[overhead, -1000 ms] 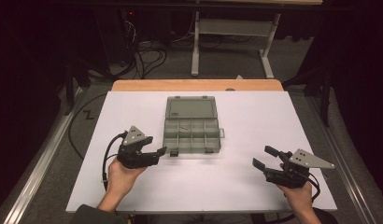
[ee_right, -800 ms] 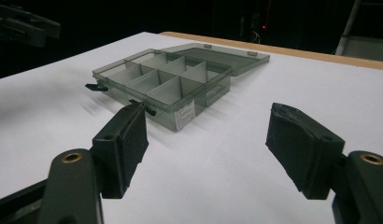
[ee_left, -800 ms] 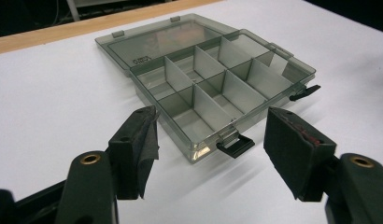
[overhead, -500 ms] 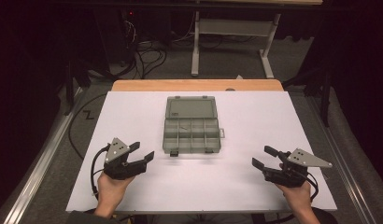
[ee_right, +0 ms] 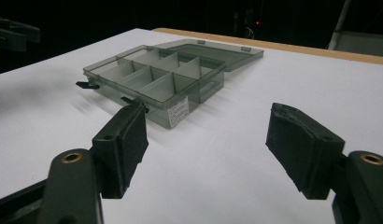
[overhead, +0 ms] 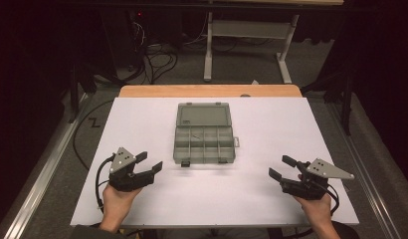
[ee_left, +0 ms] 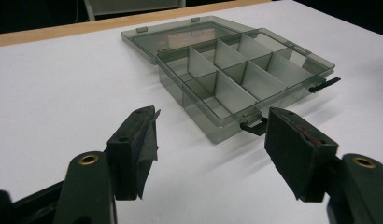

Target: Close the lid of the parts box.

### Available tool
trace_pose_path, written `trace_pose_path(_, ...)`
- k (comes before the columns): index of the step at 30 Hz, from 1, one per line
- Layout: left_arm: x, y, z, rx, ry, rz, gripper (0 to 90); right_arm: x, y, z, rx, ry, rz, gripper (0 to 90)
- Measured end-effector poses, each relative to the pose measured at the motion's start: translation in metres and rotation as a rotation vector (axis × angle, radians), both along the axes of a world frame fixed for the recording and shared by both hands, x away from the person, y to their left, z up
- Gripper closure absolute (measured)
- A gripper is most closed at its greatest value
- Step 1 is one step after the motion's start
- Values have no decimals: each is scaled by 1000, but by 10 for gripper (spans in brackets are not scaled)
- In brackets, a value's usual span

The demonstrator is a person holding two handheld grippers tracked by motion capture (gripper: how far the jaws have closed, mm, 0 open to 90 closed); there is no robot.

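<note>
- The white table (overhead: 142, 119) carries all the work, and its surface around the box lies bare.
- The compartment box (overhead: 204, 144) sits in the middle of the table, well apart from both tools. Its lid (overhead: 202, 115) is folded flat back on the far side, and its two black latches (overhead: 185, 163) hang loose on the near edge. The compartments look empty; a thin scrap may lie in one, too small to tell.
- The left gripper (overhead: 152, 163) has pulled back from beside the box's near left corner toward the person's edge and a little lower since a second ago. Its jaws stand apart with nothing between them, and they point at the box.
- The right gripper (overhead: 281, 168) rests in the same place as before, jaws apart and empty, also aimed at the box.
- I judge the opening step finished: both tools have let go and are waiting, so the next move probably starts from a fresh reach.
</note>
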State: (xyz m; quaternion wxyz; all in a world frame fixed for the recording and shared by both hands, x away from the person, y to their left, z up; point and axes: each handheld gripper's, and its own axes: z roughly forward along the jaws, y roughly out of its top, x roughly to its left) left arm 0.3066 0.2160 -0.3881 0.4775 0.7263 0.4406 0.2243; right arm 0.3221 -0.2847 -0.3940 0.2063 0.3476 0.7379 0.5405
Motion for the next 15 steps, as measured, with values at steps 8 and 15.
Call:
trace_pose_path(8,2,-3,1,-7,13,-17,345,-2,1,2,2,-9,-1,307)
trace_pose_path(15,12,-5,0,-42,60,-43,336,-2,-1,2,-7,-8,-12,305)
